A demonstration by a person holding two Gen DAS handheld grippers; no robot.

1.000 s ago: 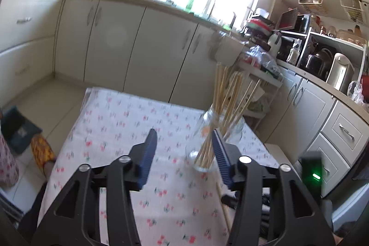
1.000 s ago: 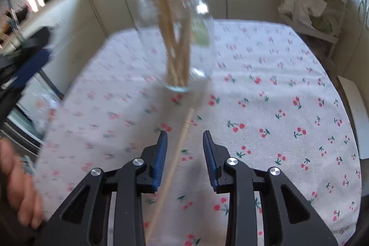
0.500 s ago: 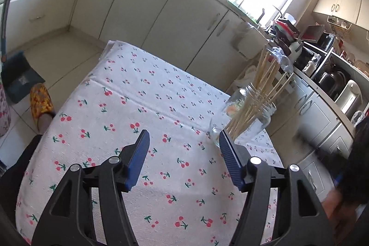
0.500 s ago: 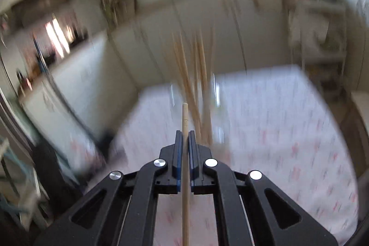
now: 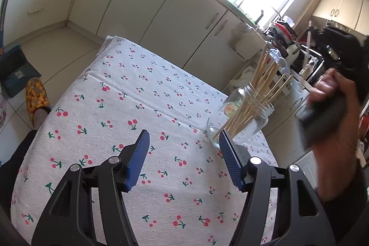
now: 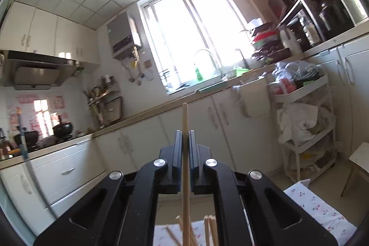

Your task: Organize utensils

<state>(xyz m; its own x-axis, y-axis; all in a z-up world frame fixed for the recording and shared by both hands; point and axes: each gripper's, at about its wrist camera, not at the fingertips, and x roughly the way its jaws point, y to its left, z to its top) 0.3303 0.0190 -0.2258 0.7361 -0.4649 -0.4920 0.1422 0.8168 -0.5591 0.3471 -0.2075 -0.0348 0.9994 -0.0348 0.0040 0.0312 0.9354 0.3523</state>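
Right tool [image 6: 185, 134] clamped on 1 wooden chopstick [image 6: 185, 153], pointing level at the kitchen window [image 6: 196, 38]; tips of more chopsticks just below. Left tool [image 5: 183, 144] jaws apart, nothing between, low over cherry-print surface [image 5: 129, 93]. Glass jar [image 5: 242, 121] of chopsticks [image 5: 258, 93] stands just beyond its right finger, maybe touching. Blurred hand [image 5: 334, 126] at right.

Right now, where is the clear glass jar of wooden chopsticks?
In the left wrist view, the clear glass jar stands on the cherry-print tablecloth near its right edge, just beyond the left tool's right finger.
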